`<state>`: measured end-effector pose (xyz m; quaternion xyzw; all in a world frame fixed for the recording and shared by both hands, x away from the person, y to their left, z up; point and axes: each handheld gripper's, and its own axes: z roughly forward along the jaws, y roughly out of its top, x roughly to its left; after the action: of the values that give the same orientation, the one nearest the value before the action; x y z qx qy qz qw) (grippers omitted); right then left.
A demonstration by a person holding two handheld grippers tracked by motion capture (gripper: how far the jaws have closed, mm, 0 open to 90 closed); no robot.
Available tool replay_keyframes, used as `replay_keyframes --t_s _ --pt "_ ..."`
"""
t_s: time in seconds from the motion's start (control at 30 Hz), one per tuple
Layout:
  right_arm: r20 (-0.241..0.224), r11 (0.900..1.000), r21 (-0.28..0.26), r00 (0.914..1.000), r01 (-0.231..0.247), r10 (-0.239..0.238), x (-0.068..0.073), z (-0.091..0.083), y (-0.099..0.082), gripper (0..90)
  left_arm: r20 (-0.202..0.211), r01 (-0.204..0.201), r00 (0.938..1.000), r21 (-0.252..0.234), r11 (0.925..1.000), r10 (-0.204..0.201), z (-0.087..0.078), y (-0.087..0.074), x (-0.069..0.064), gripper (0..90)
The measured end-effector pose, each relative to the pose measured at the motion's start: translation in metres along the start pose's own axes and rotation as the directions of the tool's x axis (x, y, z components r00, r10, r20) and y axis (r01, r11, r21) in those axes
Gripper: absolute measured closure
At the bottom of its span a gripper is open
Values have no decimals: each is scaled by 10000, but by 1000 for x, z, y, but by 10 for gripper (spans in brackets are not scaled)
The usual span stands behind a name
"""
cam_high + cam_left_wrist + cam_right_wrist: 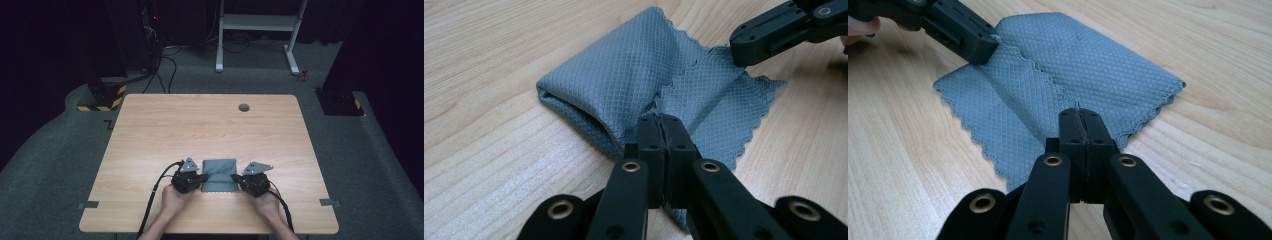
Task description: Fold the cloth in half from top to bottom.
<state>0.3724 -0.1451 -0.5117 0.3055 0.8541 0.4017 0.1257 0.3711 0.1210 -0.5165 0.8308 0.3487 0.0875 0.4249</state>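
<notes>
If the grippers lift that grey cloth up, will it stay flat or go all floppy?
Probably floppy: the folded grey woven cloth already bends softly at its fold. It looks thin and light, so it should drape from the pinched edges. Its textured weave likely keeps it from slipping.

Grey cloth waffle-textured, matt; table smooth, probably wood laminate.

Lab: dark room, cables, hazard-striped bases
</notes>
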Motion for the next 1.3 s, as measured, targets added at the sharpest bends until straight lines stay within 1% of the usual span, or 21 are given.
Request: replay_keyframes --t_s 0.1,0.2,0.23,0.3,0.4,0.43,0.47,0.5,0.6,0.63,0.7,0.77,0.83,0.9,0.97,1.07,1.1,1.13,1.23,1.3 --pt "17 9999 93 10000 77 -77 2 0 -1 896 -20 -152 9999 81 9999 152 -1 -1 -1 884" --pt "-48 9998 172 10000 75 -74 2 1 -2 891 69 -19 10000 58 10000 19 -1 -3 -1 881" --pt "-92 9998 159 9999 98 -96 2 1 -2 887 66 -104 9999 127 9999 103 -1 -4 -1 879" --pt "-145 9999 146 9999 36 -34 2 0 -4 864 110 -36 9999 167 9999 34 -1 -5 -2 872" --pt "-187 9998 108 9997 -144 146 1 -5 -7 834 279 14 9996 194 9998 -19 -4 -6 -3 819" --pt "-162 9998 110 9997 -166 168 1 -6 -7 831 266 -170 9995 288 9994 162 -5 -5 -4 804" --pt "-144 9997 134 9997 -207 209 1 -8 -8 828 250 -188 9995 318 9993 180 -6 -5 -5 795" --pt "-138 9996 129 9996 -257 258 2 -9 -9 824 288 -227 9993 304 9993 218 -7 -5 -5 789" --pt "-202 9993 76 9991 -371 372 1 -13 -9 818 476 -112 9988 172 9998 104 -10 -5 -4 778" --pt "-228 9993 -20 9990 -375 375 2 -16 -9 819 530 -31 9986 131 9999 24 -11 -5 -4 774" --pt "-276 9987 -220 9986 -450 443 2 -21 -8 828 599 10 9982 -47 10000 -7 -17 -3 -5 769" --pt "-248 9975 -465 9983 -541 529 3 -27 -7 852 490 -67 9988 -139 9999 74 -21 1 -6 759" --pt "-123 9976 -500 9988 -484 479 5 -30 -3 881 49 -423 9991 -258 9988 425 -26 8 -9 747" --pt "-75 9986 -398 9994 -335 333 6 -26 2 894 -21 -377 9993 -368 9986 377 -24 12 -8 734" --pt "41 9996 -157 9997 -231 232 6 -18 7 895 -110 -474 9988 -162 9987 473 -18 15 -8 729" --pt "91 9993 -21 9993 -368 368 4 -8 11 894 -108 -347 9993 114 9993 348 -6 17 -8 726" --pt "92 9991 36 9990 -431 431 4 -5 12 894 -30 -255 9997 176 9995 255 -2 17 -8 725" --pt "78 9991 143 9991 -410 409 3 -1 12 892 -11 -250 9997 248 9994 251 0 16 -8 724" --pt "-69 9977 464 9988 -485 489 3 6 11 881 63 -546 9985 672 9962 543 5 12 -13 723" --pt "-248 9975 663 9993 -260 277 6 7 7 859 102 -735 9973 901 9932 729 4 7 -17 721"
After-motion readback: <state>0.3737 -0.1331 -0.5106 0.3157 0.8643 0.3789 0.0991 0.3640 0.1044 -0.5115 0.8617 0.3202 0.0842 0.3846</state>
